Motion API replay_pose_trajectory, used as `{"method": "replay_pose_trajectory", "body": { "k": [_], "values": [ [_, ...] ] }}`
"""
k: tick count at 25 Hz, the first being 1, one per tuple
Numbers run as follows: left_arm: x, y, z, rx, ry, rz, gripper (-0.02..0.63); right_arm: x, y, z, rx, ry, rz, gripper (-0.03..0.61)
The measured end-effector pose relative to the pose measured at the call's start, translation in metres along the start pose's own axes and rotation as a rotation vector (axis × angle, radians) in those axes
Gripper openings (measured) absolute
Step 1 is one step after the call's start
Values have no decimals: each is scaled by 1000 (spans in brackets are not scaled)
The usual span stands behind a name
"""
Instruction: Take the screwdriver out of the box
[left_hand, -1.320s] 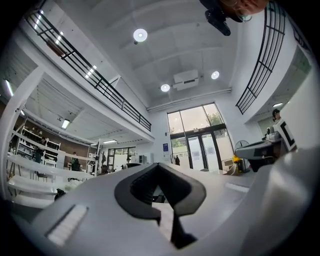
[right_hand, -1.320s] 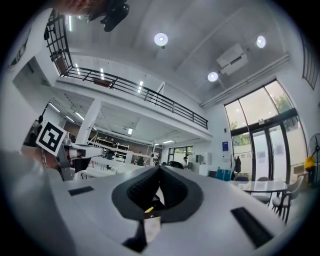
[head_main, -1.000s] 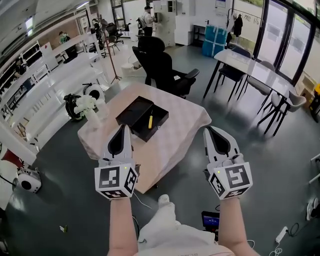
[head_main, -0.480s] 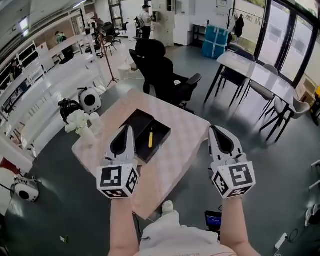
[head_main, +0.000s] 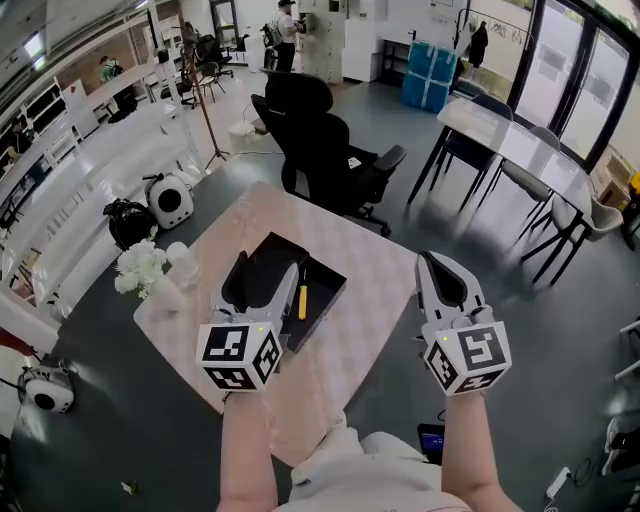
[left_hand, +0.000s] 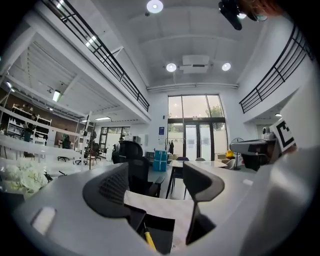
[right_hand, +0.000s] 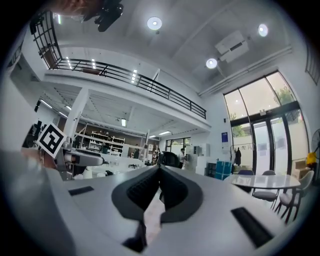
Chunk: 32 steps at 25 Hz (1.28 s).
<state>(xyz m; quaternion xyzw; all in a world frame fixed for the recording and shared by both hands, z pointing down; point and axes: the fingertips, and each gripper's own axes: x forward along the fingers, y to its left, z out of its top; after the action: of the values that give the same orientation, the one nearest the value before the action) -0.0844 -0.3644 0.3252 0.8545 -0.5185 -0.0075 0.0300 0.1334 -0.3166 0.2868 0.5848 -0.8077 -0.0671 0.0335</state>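
An open black box (head_main: 322, 287) lies on the pink checked table (head_main: 375, 290), its lid (head_main: 268, 250) flat beside it. The screwdriver (head_main: 302, 302), with a yellow handle, rests inside the box. My left gripper (head_main: 268, 268) hovers over the box's near side; its jaws are opening with nothing between them. In the left gripper view the left gripper (left_hand: 160, 176) stands wide, with the screwdriver (left_hand: 148, 241) and box (left_hand: 165, 234) low between the fingers. My right gripper (head_main: 438, 262) is shut and empty off the table's right edge. The right gripper view shows the right gripper (right_hand: 160, 175) with its pads together.
White flowers in a vase (head_main: 142, 272) stand at the table's left corner. A black office chair (head_main: 322, 140) is behind the table. A long white table with chairs (head_main: 505, 140) is at the right. Round white devices (head_main: 168, 200) sit on the floor at left.
Both grippers have come forward to the table, so the box now lies under the left one. The left jaws were shut and now stand apart. The right stays shut.
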Motion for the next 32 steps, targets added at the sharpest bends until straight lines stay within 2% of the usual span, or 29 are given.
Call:
{"method": "replay_pose_trajectory", "body": {
  "k": [5, 10, 15, 22, 25, 28, 32],
  "values": [
    [15, 4, -23, -7, 69, 31, 327, 12, -12, -21, 6, 49, 13, 5],
    [27, 4, -40, 50, 118, 60, 325, 21, -24, -43, 25, 84, 43, 5],
    [45, 3, -77, 37, 231, 60, 322, 35, -31, -75, 57, 137, 73, 5],
    [64, 8, -156, -8, 428, 75, 266, 58, -34, -142, 99, 279, 79, 5],
    [73, 6, -194, -36, 548, 37, 251, 69, -31, -164, 105, 331, 91, 5],
    [78, 2, -235, -115, 687, -17, 231, 77, -23, -179, 117, 360, 120, 5],
    [79, 6, -281, -167, 837, -7, 176, 84, -15, -198, 127, 395, 156, 5]
  ]
}}
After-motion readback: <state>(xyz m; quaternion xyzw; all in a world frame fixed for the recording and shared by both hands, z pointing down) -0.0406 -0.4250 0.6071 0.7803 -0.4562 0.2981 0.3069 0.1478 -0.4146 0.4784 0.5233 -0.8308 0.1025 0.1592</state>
